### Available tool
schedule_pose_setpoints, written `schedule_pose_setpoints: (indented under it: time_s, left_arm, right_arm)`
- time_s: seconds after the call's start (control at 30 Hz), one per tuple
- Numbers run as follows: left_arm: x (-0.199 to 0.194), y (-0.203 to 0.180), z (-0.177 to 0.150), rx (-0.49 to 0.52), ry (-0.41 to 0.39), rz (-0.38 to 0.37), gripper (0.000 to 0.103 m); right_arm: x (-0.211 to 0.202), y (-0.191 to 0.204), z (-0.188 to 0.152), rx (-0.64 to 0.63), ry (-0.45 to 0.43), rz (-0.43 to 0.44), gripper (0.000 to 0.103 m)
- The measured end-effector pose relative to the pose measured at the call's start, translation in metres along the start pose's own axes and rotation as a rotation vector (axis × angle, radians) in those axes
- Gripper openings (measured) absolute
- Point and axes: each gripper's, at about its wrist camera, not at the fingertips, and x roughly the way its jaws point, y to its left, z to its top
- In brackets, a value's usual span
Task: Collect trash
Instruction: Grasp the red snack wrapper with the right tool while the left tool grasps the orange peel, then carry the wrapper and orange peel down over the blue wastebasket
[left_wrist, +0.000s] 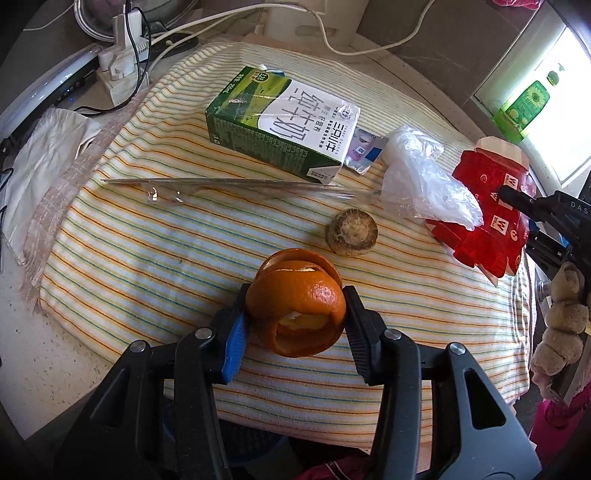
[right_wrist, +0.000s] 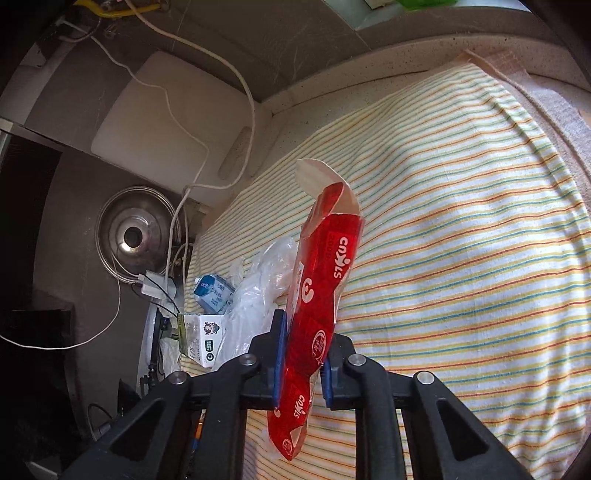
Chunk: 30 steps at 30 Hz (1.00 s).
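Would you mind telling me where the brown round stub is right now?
In the left wrist view, the brown round stub lies on the striped cloth, just beyond the orange peel and beside the clear plastic bag.

The striped cloth (left_wrist: 147, 258) looks soft and woven. The orange peel (left_wrist: 299, 314) is shiny and bumpy. The red box (right_wrist: 325, 280) is glossy cardboard. The bag (left_wrist: 424, 181) is thin, crinkly clear plastic. The milk carton (left_wrist: 284, 122) is smooth printed card. The round lid (right_wrist: 138, 236) is shiny metal.
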Motion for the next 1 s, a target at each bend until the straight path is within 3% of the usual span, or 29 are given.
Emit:
schedule_pose_setpoints:
  time_s: [0.57, 1.0]
  left_arm:
    - [-0.037, 0.014, -0.024, 0.031, -0.051, -0.030, 0.047]
    - [-0.066, 0.042, -0.057, 0.046, -0.052, -0.027, 0.047]
  right_arm:
    - [-0.062, 0.019, -0.028, -0.070, -0.109, -0.049, 0.010]
    - [-0.090, 0.044, -0.085, -0.113, -0.090, -0.024, 0.010]
